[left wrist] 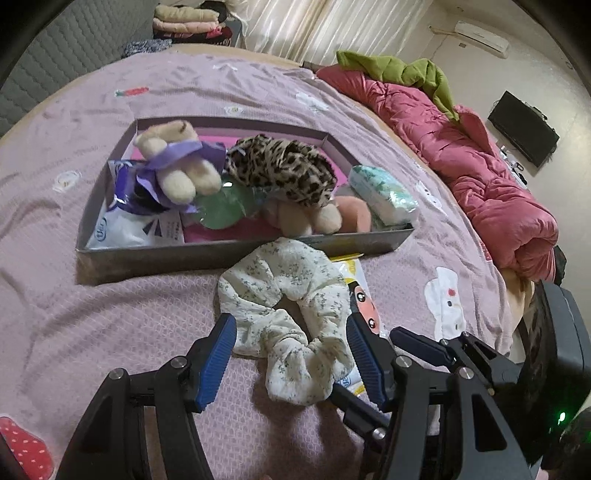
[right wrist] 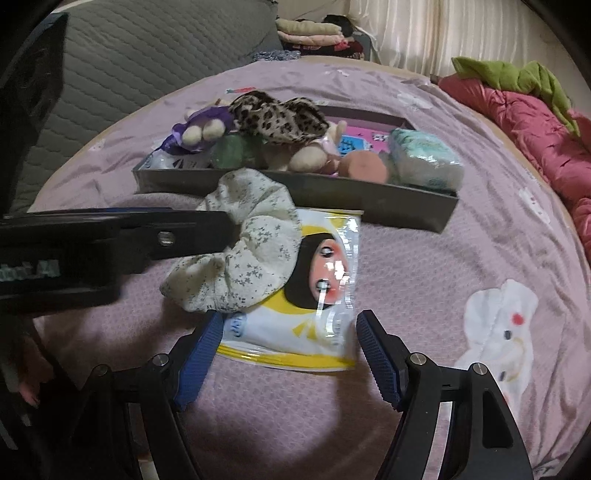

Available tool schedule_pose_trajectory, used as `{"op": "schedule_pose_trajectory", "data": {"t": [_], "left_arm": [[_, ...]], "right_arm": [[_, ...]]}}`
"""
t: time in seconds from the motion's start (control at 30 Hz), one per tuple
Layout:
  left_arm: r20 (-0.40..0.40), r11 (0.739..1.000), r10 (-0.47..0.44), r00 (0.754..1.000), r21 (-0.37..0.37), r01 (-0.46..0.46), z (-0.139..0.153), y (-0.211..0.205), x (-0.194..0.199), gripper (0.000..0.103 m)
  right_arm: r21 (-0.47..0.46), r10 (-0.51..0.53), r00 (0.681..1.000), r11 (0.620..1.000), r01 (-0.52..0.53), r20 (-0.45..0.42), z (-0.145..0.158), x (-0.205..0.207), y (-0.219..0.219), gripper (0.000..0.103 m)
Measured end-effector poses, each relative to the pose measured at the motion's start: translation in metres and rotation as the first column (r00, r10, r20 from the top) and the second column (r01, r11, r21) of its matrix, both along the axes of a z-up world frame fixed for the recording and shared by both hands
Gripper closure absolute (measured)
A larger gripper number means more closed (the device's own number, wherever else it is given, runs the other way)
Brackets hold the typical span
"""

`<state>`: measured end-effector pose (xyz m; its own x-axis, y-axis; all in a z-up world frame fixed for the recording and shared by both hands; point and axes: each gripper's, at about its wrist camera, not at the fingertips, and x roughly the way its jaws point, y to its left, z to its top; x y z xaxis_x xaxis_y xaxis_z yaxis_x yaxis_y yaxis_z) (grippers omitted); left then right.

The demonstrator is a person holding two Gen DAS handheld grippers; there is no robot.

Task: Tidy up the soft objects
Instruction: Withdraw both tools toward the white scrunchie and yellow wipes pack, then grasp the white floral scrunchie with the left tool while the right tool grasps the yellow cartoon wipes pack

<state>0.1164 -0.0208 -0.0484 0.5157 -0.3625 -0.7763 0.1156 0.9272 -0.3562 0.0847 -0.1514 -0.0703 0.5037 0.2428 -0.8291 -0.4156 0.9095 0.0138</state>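
Note:
A cream floral scrunchie (left wrist: 284, 321) lies on the pink bedspread in front of the grey box (left wrist: 221, 254); it also shows in the right wrist view (right wrist: 243, 247). It partly covers a yellow-and-white wipes packet (right wrist: 321, 295), seen in the left wrist view (left wrist: 360, 291) too. My left gripper (left wrist: 291, 332) is open, its fingers either side of the scrunchie. My right gripper (right wrist: 290, 321) is open around the near edge of the packet. The box holds a teddy in purple (left wrist: 177, 162), a leopard-print piece (left wrist: 288, 166) and other soft items.
A tissue pack (left wrist: 384, 192) sits at the box's right end. A pink quilt (left wrist: 480, 170) with a green cloth (left wrist: 406, 72) lies along the bed's right side. Folded clothes (left wrist: 184, 22) are stacked beyond the bed. The left gripper's body (right wrist: 92, 240) crosses the right wrist view.

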Motion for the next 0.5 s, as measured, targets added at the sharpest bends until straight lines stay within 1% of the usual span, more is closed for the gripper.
{"op": "schedule_pose_trajectory", "data": {"t": [0.13, 0.3, 0.43, 0.5], "left_arm": [[-0.023, 1.0, 0.001, 1.0, 0.014, -0.001, -0.008, -0.004, 0.007, 0.042], [-0.029, 0.999, 0.0, 1.0, 0.039, 0.001, -0.014, -0.009, 0.014, 0.042], [-0.043, 0.999, 0.002, 0.999, 0.037, -0.001, -0.019, -0.008, 0.019, 0.041], [-0.05, 0.999, 0.004, 0.999, 0.036, -0.002, -0.022, -0.008, 0.022, 0.041]], "right_arm": [[-0.017, -0.006, 1.0, 1.0, 0.006, 0.007, -0.007, 0.004, 0.004, 0.024], [-0.027, -0.016, 0.999, 0.999, 0.017, 0.032, -0.014, 0.011, 0.006, 0.023], [-0.031, -0.029, 0.998, 0.999, 0.03, 0.05, -0.018, 0.02, 0.002, 0.021], [-0.054, -0.045, 0.997, 0.997, 0.048, 0.057, -0.019, 0.025, 0.0, 0.021]]}}
